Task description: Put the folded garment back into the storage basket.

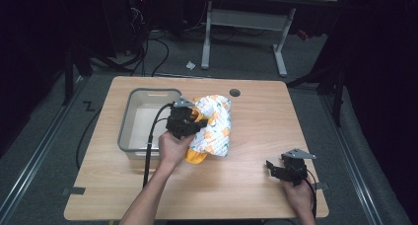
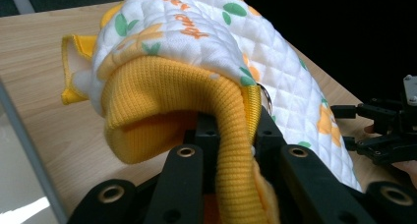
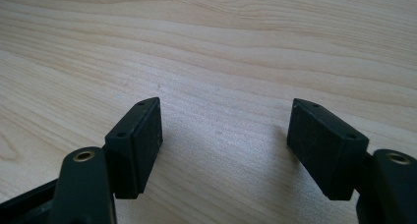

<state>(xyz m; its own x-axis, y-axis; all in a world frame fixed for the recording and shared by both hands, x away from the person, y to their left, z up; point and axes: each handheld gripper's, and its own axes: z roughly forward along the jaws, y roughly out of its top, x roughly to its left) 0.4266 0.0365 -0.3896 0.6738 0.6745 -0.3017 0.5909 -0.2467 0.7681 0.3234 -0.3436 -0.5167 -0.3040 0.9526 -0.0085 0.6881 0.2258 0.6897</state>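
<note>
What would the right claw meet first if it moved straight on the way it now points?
Probably the bare wooden tabletop: the open right claw tilts down toward it, with nothing between its jaws. In the high view, the quilted garment lies farther off, though depth is unclear.

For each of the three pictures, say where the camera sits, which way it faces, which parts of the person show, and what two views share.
High view: above the table's near edge, looking forward and down on the light wooden table; forearms, hands, both grippers.
Left gripper view: on the left gripper, facing its clamped white quilted orange-flowered garment; far off, the right gripper.
Right gripper view: on the right gripper, facing bare tabletop; open jaws.
Shared: high and left gripper views show the garment and grey plastic bin.
</note>
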